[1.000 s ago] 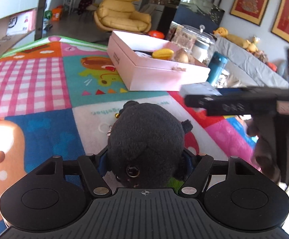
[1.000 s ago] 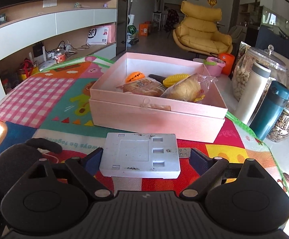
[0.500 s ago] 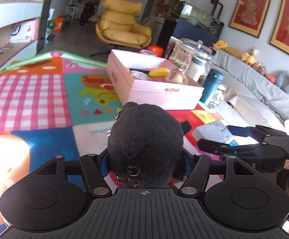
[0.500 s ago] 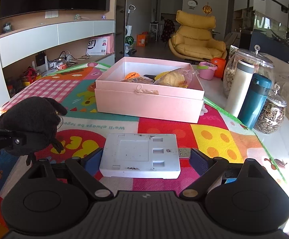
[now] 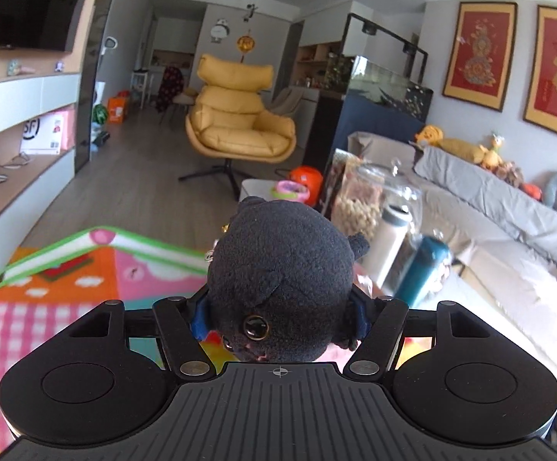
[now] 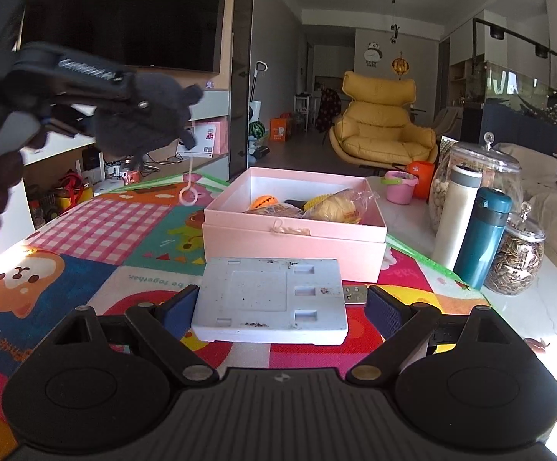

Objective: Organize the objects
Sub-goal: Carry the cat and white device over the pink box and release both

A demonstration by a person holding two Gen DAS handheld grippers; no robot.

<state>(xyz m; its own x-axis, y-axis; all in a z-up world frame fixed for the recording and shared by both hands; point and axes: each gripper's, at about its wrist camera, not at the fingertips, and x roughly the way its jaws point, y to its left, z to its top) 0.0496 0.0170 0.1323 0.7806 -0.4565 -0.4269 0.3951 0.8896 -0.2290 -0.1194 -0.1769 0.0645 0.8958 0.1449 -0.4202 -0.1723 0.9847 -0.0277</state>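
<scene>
Raised off the mat, left gripper [image 5: 278,307] clamps the black plush [image 5: 282,269]; right gripper [image 6: 278,303], seemingly pinching, holds the white plate [image 6: 270,299].

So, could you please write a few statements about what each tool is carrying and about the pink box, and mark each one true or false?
1. The left tool holds a black plush toy. True.
2. The right tool holds a teal bottle. False: it grips a flat white plastic block; the teal bottle stands on the table.
3. The pink box is open with food inside. True.
4. The plush toy rests on the mat. False: in the right wrist view it hangs in the air above the mat.
</scene>
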